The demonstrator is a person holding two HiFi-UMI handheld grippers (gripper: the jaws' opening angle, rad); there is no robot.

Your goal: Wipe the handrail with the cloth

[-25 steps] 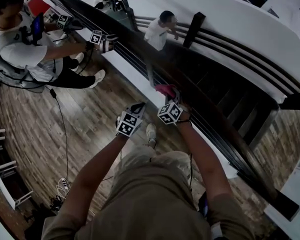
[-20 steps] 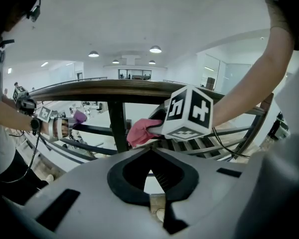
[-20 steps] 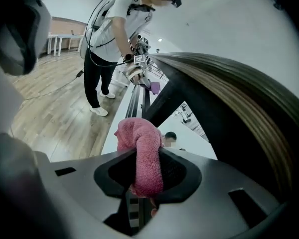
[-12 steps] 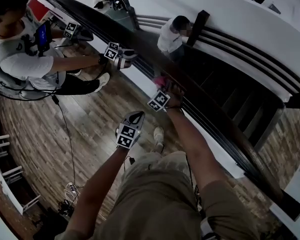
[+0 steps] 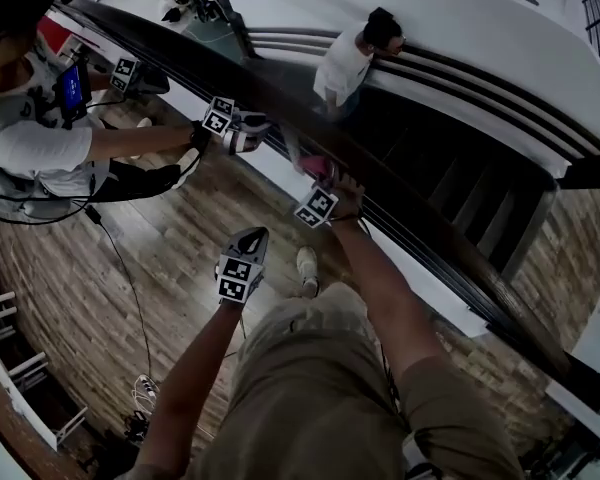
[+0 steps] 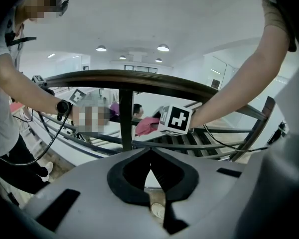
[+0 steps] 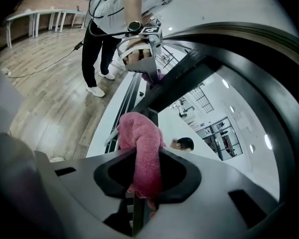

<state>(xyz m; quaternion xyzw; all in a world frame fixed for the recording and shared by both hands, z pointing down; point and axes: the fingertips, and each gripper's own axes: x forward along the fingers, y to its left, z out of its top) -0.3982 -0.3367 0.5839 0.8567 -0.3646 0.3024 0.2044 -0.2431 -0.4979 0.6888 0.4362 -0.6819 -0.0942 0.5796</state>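
The dark curved handrail [image 5: 420,233] runs from upper left to lower right in the head view. My right gripper [image 5: 320,183] is shut on a pink cloth [image 5: 315,165], which it presses against the rail. In the right gripper view the cloth [image 7: 139,148] hangs bunched between the jaws of the right gripper [image 7: 145,171], with the rail [image 7: 229,54] arching above. My left gripper [image 5: 252,238] hangs over the wooden floor, apart from the rail. Its jaws are shut on nothing [image 6: 150,168]. The left gripper view shows the rail [image 6: 139,78] and the cloth [image 6: 147,126].
Another person [image 5: 40,138] stands further left along the rail and holds a gripper [image 5: 230,126] against it. A third person [image 5: 355,53] stands beyond the rail, lower down. A dark baluster [image 6: 125,118] stands under the rail. A cable [image 5: 130,268] lies on the wooden floor.
My right gripper has slid the cloth up and to the left along the rail. The left gripper has stayed off the rail. The other person's gripper has shifted along the rail.
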